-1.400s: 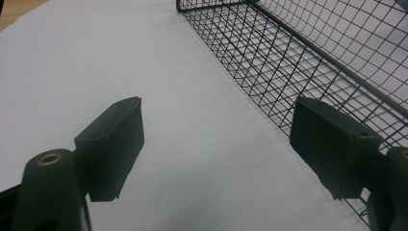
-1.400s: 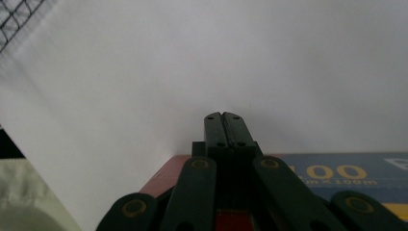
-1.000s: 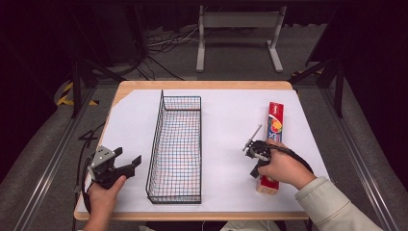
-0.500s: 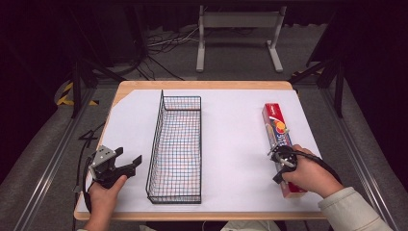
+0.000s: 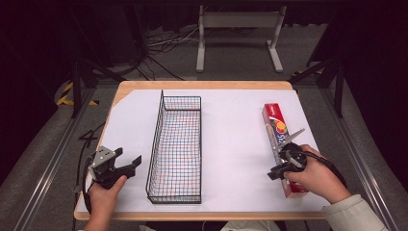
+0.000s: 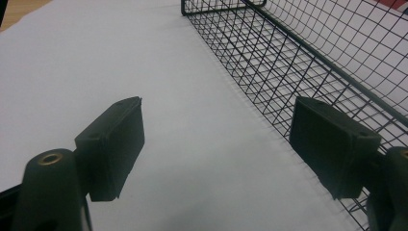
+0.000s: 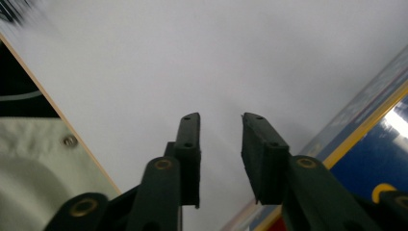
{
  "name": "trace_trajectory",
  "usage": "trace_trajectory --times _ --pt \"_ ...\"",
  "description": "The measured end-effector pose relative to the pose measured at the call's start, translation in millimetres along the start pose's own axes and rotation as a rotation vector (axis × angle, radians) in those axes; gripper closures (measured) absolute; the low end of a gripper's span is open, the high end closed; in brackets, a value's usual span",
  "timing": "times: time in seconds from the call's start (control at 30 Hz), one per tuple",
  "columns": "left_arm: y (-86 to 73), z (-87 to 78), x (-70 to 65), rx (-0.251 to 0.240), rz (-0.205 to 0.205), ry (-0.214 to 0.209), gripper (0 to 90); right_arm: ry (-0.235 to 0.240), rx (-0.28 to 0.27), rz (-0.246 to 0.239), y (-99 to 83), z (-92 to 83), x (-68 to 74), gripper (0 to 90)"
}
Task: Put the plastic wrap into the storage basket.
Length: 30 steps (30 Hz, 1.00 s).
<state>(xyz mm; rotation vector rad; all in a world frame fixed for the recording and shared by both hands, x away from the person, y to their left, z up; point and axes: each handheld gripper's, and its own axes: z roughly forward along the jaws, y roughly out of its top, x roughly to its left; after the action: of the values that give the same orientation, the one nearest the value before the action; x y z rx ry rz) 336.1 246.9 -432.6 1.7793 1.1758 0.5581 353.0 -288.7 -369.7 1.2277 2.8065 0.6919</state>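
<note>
right claw (image 5: 272, 174): just parted, nothing held, over red box (image 5: 276, 126) | left claw (image 5: 136, 161): spread beside wire basket (image 5: 176, 144)

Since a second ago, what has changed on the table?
The right gripper swung out to the table's right edge, over the long red box, and its jaws have just been opening, nothing between them. The left gripper, wire basket and box stayed put.

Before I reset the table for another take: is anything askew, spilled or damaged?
Nothing stands out. The wire basket sits upright and square on the white sheet, and the red box lies flat at the right claw, slightly angled, intact.
</note>
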Motion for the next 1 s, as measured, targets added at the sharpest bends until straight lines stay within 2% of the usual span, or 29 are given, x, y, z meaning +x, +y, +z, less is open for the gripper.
trace_trajectory --times 0.07,0.1,0.13,0.17,0.2,0.27,0.33,0.37,0.43,0.53,0.63,0.7,0.73,0.77,0.8,0.83,1.0 --pt "0.2 -0.4 0.0 -0.003 -0.002 0.001 20.5 0.015 -0.079 0.008 0.2 -7.2 0.2 62.3" --pt "0.2 -0.4 0.0 -0.003 -0.002 0.001 20.5 0.015 -0.079 0.008 0.2 -7.2 0.2 62.3" --pt "0.2 -0.7 0.0 -0.004 -0.001 0.004 20.5 0.008 -0.16 0.016 0.7 -13.4 -0.3 57.4" --pt "0.2 -0.7 -0.1 -0.003 -0.001 0.004 20.5 -0.002 -0.199 0.014 1.0 -16.3 -0.7 55.2" --pt "0.2 -0.7 -0.1 -0.003 -0.001 0.004 20.6 -0.002 -0.199 0.014 1.0 -16.3 -0.7 55.2" --pt "0.2 -0.6 -0.6 -0.005 0.005 0.009 20.5 -0.048 -0.302 0.004 1.7 -23.8 -1.2 50.8" --pt "0.3 -0.7 -1.1 -0.006 0.004 0.009 20.6 -0.08 -0.36 -0.001 2.0 -28.4 -2.1 45.6" --pt "0.3 -1.0 -1.0 -0.007 0.004 0.011 20.6 -0.111 -0.391 0.005 2.0 -31.5 -2.6 43.0" --pt "0.0 -1.3 -0.3 -0.007 0.003 0.01 20.6 -0.174 -0.466 0.04 1.6 -37.6 -3.5 38.8" --pt "-0.5 -1.9 0.9 -0.005 -0.001 0.01 20.6 -0.184 -0.566 0.106 1.1 -42.2 -6.2 36.8" --pt "-0.8 -2.1 1.1 -0.006 -0.007 0.011 20.6 -0.25 -0.599 0.1 2.0 -44.5 -12.8 33.3" --pt "-0.9 -1.8 1.4 -0.002 -0.004 0.01 20.6 -0.263 -0.607 0.103 2.4 -44.6 -15.5 32.7" --pt "-1.3 -1.5 1.5 0.0 -0.005 0.01 20.8 -0.271 -0.603 0.139 3.2 -44.0 -21.8 31.4" --pt "-1.3 -1.5 1.5 0.0 -0.005 0.01 20.9 -0.271 -0.603 0.139 3.2 -44.0 -21.8 31.4" --pt "-2.4 -0.9 2.8 0.002 -0.011 0.009 21.0 -0.31 -0.601 0.152 4.6 -42.3 -28.4 29.4" --pt "-2.7 -0.9 3.1 0.001 -0.018 0.009 21.0 -0.323 -0.592 0.159 5.5 -41.2 -31.2 29.4" --pt "-3.1 -1.3 4.8 -0.005 -0.027 0.014 21.0 -0.354 -0.544 0.197 11.4 -36.0 -42.7 26.9"
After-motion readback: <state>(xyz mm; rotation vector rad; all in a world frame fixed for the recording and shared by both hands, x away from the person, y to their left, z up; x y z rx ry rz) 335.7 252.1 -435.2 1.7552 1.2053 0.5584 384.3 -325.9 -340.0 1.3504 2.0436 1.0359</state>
